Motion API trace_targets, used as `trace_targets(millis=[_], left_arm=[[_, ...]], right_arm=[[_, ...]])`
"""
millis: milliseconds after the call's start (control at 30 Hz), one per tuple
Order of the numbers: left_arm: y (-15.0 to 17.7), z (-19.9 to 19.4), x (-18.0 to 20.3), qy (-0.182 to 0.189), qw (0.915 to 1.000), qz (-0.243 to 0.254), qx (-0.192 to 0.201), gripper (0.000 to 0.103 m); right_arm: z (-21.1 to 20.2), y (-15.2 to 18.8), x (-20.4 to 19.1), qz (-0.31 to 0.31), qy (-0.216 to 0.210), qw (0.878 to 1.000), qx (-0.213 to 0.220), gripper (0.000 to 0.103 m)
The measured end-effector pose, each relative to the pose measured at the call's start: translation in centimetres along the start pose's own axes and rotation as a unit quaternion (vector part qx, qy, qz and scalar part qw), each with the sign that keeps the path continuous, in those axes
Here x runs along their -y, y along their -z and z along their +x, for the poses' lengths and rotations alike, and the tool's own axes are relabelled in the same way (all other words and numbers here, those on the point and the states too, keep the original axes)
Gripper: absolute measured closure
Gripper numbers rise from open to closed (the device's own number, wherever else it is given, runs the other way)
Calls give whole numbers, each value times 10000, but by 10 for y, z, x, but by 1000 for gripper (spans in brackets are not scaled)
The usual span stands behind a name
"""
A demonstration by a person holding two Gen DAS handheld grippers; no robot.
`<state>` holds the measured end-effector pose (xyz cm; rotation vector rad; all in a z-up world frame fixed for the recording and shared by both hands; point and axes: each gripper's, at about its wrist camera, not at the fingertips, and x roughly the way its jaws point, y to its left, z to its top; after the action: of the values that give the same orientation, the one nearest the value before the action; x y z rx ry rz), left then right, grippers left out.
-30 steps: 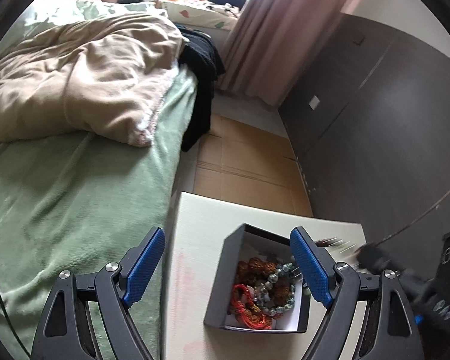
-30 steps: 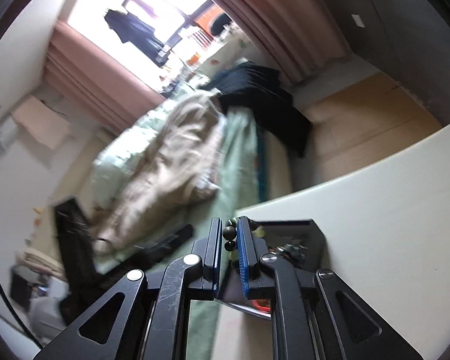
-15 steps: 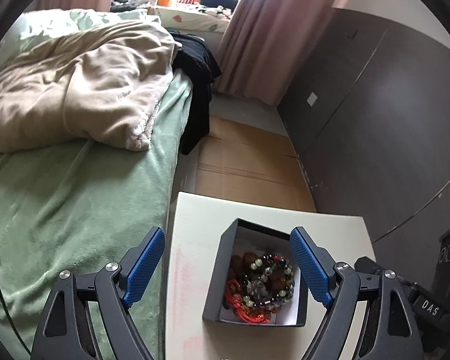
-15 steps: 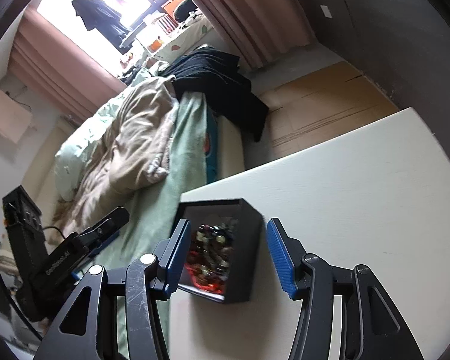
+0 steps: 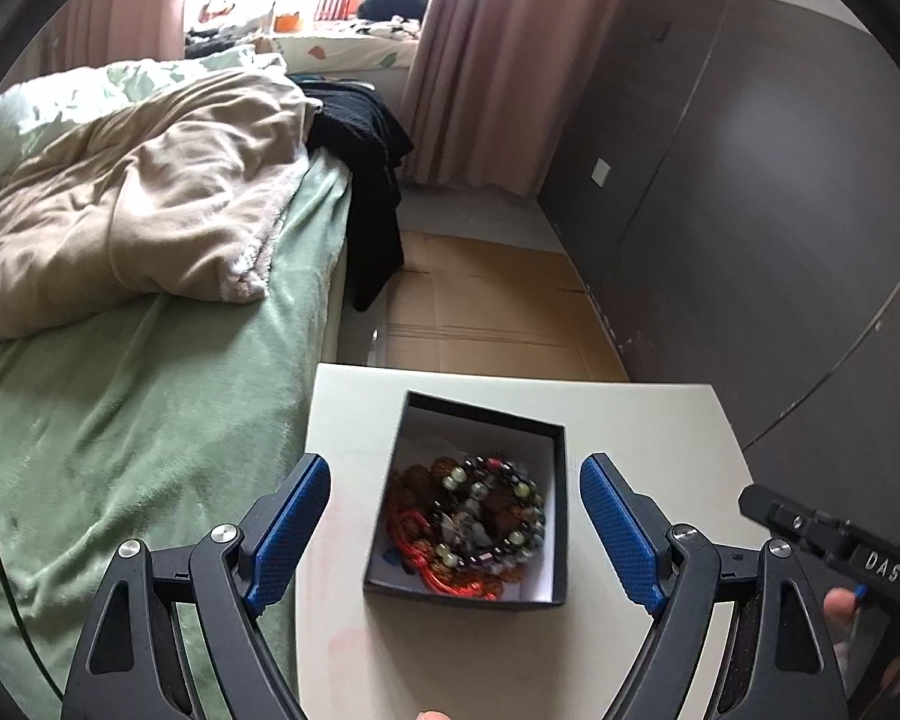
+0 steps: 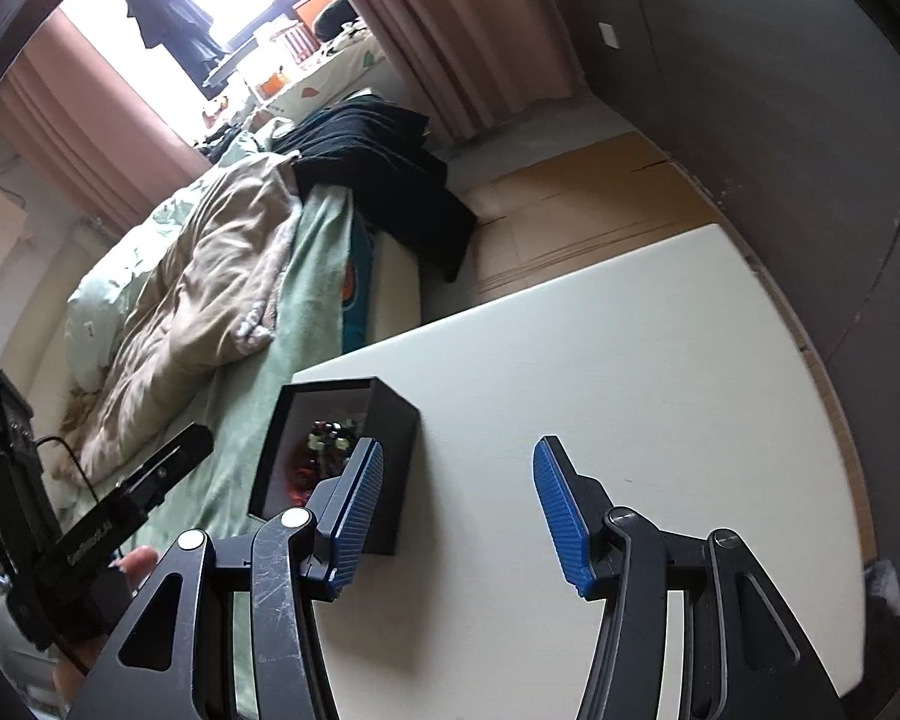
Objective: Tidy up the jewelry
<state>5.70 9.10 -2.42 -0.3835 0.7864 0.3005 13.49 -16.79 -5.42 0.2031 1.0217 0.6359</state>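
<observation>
A black open box (image 5: pixel 561 516) with a white inside stands on the cream table (image 5: pixel 648 438) near its bed-side edge. It holds a heap of bead bracelets (image 5: pixel 480 516): dark, pale green, brown and a red cord one. My left gripper (image 5: pixel 455 534) hovers above it, open wide, blue pads to either side of the box, touching nothing. In the right wrist view the box (image 6: pixel 390 456) lies at the left, and my right gripper (image 6: pixel 456 510) stands open and empty over bare table just right of it; its left finger overlaps the box's near wall.
A bed (image 5: pixel 120 408) with a green sheet, a beige quilt (image 5: pixel 150 204) and black clothes (image 5: pixel 366 144) borders the table's left side. Flattened cardboard (image 5: pixel 486 312) covers the floor beyond. A dark wardrobe wall (image 5: pixel 750 210) runs along the right. Pink curtains (image 5: pixel 486 60) hang at the back.
The right gripper, a second ago shut on a dark bead bracelet over the box, has opened and drawn right of the box; the bracelet now lies in the box. The left gripper shifted over the box.
</observation>
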Motion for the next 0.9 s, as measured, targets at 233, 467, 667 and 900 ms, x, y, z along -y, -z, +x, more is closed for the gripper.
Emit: trace_targets(millis=[233, 467, 667, 900], left_arm=[[18, -11, 24, 139, 9992, 360, -27, 6], [36, -28, 45, 152, 9974, 706, 84, 0], [48, -41, 57, 139, 9959, 871, 201, 0], [53, -56, 60, 114, 9955, 866, 376, 0]], right_arm=[[-23, 13, 10, -135, 320, 9993, 119, 10], [-40, 27, 13, -327, 505, 9980, 172, 8], [-54, 35, 14, -558, 682, 9957, 295, 0], [-68, 37, 14, -709, 646, 9947, 364, 0]])
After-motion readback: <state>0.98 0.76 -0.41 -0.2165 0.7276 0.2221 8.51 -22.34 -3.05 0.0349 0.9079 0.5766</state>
